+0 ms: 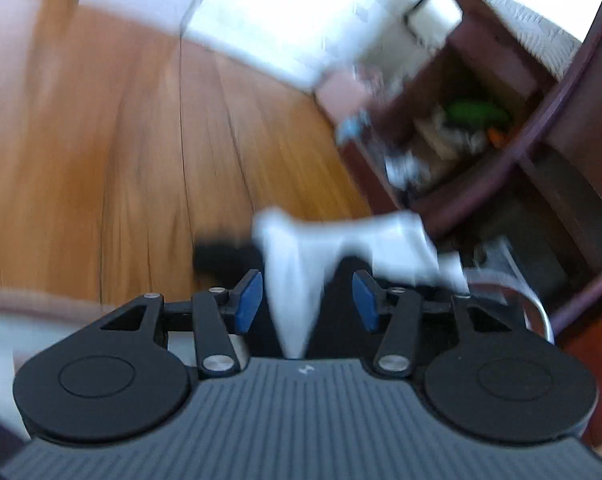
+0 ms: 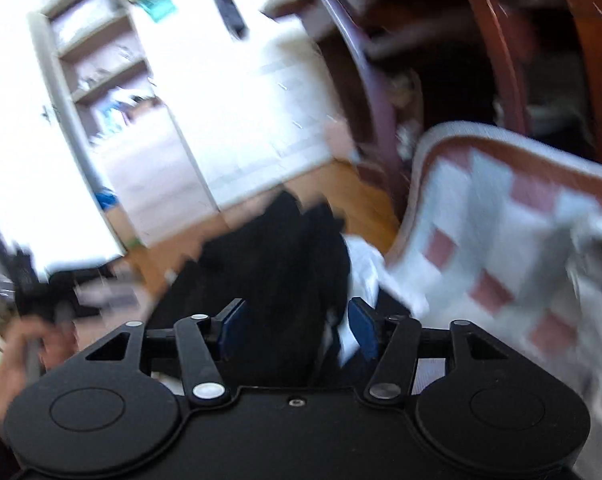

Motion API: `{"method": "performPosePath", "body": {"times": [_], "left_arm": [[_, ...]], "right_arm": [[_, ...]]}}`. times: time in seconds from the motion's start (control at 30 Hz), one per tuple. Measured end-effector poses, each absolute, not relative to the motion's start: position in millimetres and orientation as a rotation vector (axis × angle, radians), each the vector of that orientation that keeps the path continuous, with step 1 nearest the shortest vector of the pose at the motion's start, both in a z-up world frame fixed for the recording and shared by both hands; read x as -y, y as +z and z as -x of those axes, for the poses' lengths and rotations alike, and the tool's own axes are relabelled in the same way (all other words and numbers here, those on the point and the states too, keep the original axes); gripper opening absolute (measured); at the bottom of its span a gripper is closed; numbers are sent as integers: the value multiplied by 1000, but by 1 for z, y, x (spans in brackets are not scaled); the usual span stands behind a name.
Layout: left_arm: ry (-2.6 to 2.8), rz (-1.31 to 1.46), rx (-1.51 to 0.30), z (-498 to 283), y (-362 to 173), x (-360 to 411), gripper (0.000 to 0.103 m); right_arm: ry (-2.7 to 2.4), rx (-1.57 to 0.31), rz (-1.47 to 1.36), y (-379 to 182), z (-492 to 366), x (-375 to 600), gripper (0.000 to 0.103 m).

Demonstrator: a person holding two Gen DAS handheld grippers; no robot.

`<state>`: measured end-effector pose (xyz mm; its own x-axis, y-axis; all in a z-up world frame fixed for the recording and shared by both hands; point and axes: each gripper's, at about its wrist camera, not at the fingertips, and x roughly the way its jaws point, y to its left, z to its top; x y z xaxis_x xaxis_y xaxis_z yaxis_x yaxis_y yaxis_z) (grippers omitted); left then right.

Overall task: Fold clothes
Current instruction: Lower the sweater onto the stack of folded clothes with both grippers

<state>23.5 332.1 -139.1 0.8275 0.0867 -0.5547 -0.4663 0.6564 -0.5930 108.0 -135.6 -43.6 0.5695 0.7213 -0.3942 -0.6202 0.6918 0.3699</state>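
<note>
Two claws, one pile of laundry, and everything's a blur. My left claw (image 1: 307, 300) has its jaws standing apart, with a strip of white cloth (image 1: 297, 280) hanging in the gap between the blue pads (image 1: 248, 300); neither pad looks pressed on it, so I'd call that open, not a grip. The white cloth runs away from the claw, wider at its far end, where it spreads off to the right toward the dark wooden shelf unit (image 1: 501, 128), with the wood floor (image 1: 141, 160) beyond. My right claw (image 2: 297, 332) is wide open too, and the black garment (image 2: 277, 264) lies straight ahead of it, reaching from between the jaws out toward the floor, with a bit of white cloth just right of it, next to the checked blanket (image 2: 501, 240). So for whatever fold comes next, I reckon the white piece is the left claw's job, since its narrow end sits right in that gap, lengthwise along the claw.
</note>
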Motion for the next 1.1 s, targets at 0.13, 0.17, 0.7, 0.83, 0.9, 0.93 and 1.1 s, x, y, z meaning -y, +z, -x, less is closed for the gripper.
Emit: {"method": "performPosePath", "body": {"times": [0.13, 0.17, 0.7, 0.83, 0.9, 0.93, 1.1], "left_arm": [[399, 780, -563, 4, -157, -302, 51], [385, 803, -556, 9, -166, -303, 57], [220, 1069, -382, 32, -202, -287, 31], [228, 1014, -345, 37, -190, -283, 27], [217, 1029, -335, 38, -190, -285, 27], [211, 1038, -335, 38, -191, -286, 27], [209, 1036, -426, 33, -193, -290, 32]], "right_arm": [[895, -563, -157, -37, -149, 107, 79], [886, -571, -138, -41, -160, 96, 82], [945, -661, -149, -75, -232, 40, 45], [1021, -447, 75, -53, -195, 36, 26], [1046, -433, 78, -50, -191, 39, 26], [1034, -436, 74, -50, -193, 42, 29], [1000, -557, 19, -59, -216, 46, 56]]}}
